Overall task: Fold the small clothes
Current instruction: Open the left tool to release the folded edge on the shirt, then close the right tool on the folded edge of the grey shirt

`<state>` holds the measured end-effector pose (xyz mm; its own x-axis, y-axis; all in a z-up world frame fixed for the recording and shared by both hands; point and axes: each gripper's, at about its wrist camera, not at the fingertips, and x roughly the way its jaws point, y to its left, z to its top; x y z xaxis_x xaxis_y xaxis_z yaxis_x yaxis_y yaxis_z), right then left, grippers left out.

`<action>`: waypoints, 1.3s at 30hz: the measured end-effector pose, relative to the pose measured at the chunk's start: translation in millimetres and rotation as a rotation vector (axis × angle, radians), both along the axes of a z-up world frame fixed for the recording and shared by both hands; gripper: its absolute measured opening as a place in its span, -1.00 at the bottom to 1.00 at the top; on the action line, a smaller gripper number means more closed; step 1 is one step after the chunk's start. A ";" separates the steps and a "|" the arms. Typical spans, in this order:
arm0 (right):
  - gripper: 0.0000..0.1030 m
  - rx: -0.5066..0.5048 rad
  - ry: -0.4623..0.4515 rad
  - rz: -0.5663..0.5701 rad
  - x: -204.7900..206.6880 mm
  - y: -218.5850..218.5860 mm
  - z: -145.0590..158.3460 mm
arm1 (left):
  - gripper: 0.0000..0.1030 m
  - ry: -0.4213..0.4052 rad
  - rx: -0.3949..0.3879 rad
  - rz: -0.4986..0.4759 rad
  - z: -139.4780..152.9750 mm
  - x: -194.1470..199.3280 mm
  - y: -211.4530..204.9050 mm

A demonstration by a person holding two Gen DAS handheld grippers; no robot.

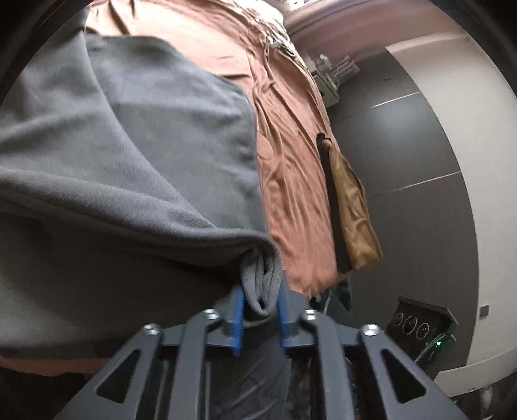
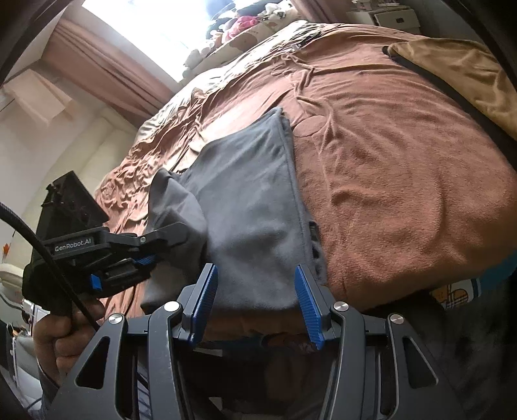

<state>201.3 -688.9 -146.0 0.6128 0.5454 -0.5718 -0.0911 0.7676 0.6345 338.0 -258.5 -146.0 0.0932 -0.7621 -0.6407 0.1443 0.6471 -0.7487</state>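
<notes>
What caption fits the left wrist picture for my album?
Left tool with a bunched corner of soft grey fleece garment between its blue fingers, above the rust-brown bedspread.

**Daylight from one window, soft blur and fisheye bending**

Daylight pours through a blown-out white window (image 2: 155, 29) at the top of the right wrist view, glaring beside the brown curtain (image 2: 97, 61). The rust-brown bedspread (image 2: 387, 181) is evenly lit. The left wrist view is dimmer and smeared; the grey fleece garment (image 1: 129, 155) looks soft. Both pictures curve strongly, with black corners.
</notes>
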 end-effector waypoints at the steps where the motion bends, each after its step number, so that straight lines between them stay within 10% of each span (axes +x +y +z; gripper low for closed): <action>1: -0.08 -0.001 -0.002 0.009 0.3 2.4 0.6 | -0.09 0.001 -0.001 0.002 0.1 -0.8 2.4; 5: -0.07 -0.039 0.001 0.056 4.2 17.8 1.0 | 0.35 -0.012 -0.008 0.029 3.9 -5.0 20.0; 29: 0.11 -0.471 -0.062 0.171 46.2 121.8 27.2 | 0.17 0.008 0.218 0.231 -24.2 -21.0 157.3; 39: -0.82 -0.507 -0.095 0.160 50.8 124.5 30.4 | -0.26 0.034 0.272 0.233 -50.5 -22.4 161.8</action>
<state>252.2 -564.4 -115.6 0.6062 0.3067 -0.7338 -0.2712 0.9471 0.1718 315.6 -96.7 -196.5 0.2198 -0.5238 -0.8230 -0.0530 0.8360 -0.5462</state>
